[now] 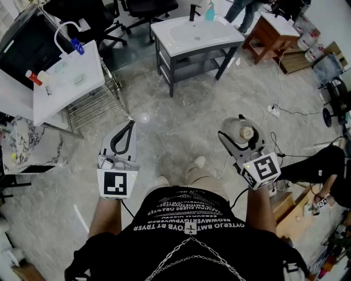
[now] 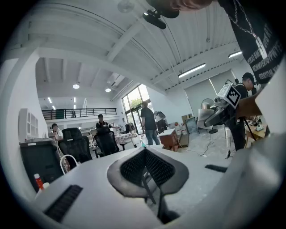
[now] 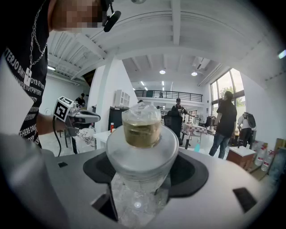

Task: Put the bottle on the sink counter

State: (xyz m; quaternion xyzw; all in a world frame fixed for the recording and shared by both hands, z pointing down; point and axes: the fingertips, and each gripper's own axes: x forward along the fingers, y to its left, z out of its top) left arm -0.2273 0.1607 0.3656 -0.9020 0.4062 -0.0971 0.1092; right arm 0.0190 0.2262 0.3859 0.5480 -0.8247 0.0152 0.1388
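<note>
Bottle is clamped in the right gripper; left gripper closed, empty. The counter, top centre, is well apart: placing remains.

Grey marbled floor with a pale glare and loose cables; a white washstand on a dark frame stands ahead, black office chairs behind it, a wooden cabinet to its right; white beamed ceiling with strip lights; tall windows; a railed gallery along the far wall.
</note>
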